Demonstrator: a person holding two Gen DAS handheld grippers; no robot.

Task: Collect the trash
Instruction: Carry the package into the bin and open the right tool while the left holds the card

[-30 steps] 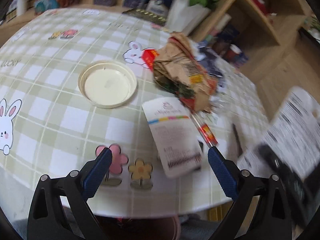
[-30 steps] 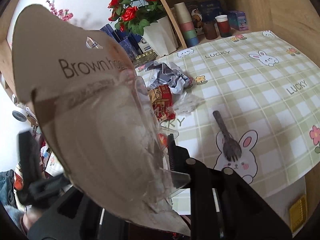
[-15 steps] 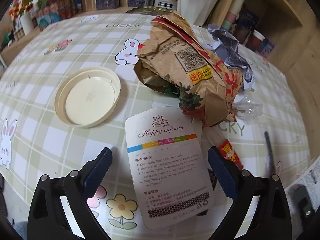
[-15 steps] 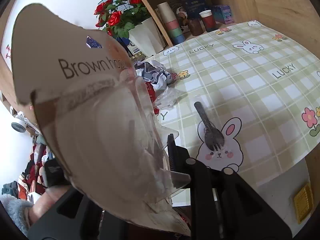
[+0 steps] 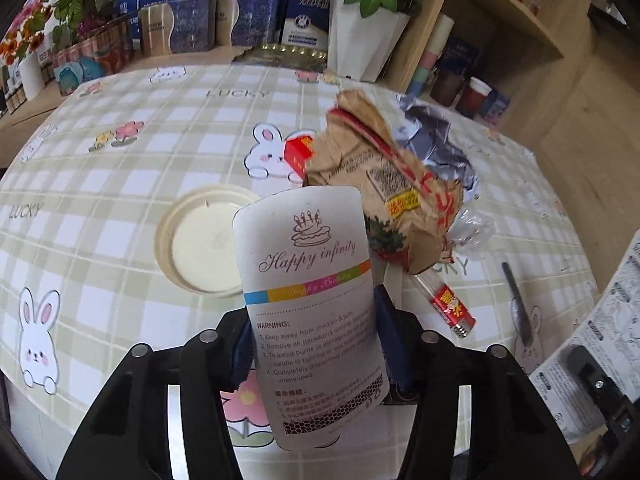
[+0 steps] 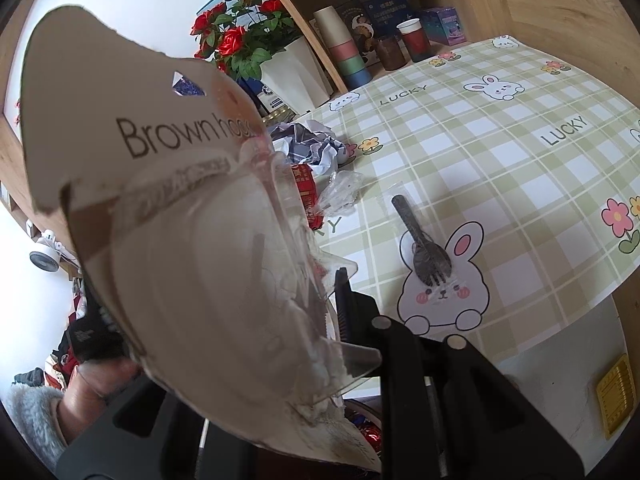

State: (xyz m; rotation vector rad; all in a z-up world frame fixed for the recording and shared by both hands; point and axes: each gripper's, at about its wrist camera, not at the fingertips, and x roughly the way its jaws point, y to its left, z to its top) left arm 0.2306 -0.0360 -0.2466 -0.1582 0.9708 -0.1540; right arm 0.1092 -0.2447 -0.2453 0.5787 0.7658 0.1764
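Note:
My left gripper (image 5: 312, 344) is shut on a white "Happy infinity" card packet (image 5: 312, 300) and holds it tilted up above the table's front edge. Behind it lie a crumpled brown paper bag (image 5: 384, 184), a small red wrapper (image 5: 452, 308), crumpled grey paper (image 5: 436, 140), clear plastic (image 5: 468, 232) and a cream round lid (image 5: 200, 244). My right gripper (image 6: 280, 320) is shut on a brown "Brown hook" card with a clear blister (image 6: 192, 232), held off the table's left front. A wrapped black plastic fork (image 6: 420, 240) lies on the cloth.
The table has a green checked cloth with rabbits (image 5: 120, 184). A white pot of red roses (image 5: 364, 36), boxes and stacked cups (image 6: 344, 56) stand at the back by a wooden shelf. A wooden wall (image 6: 560, 0) bounds the right side.
My left gripper has closed on the white card packet and lifted it off the cloth. My right gripper, still holding the blister card, has shifted slightly.

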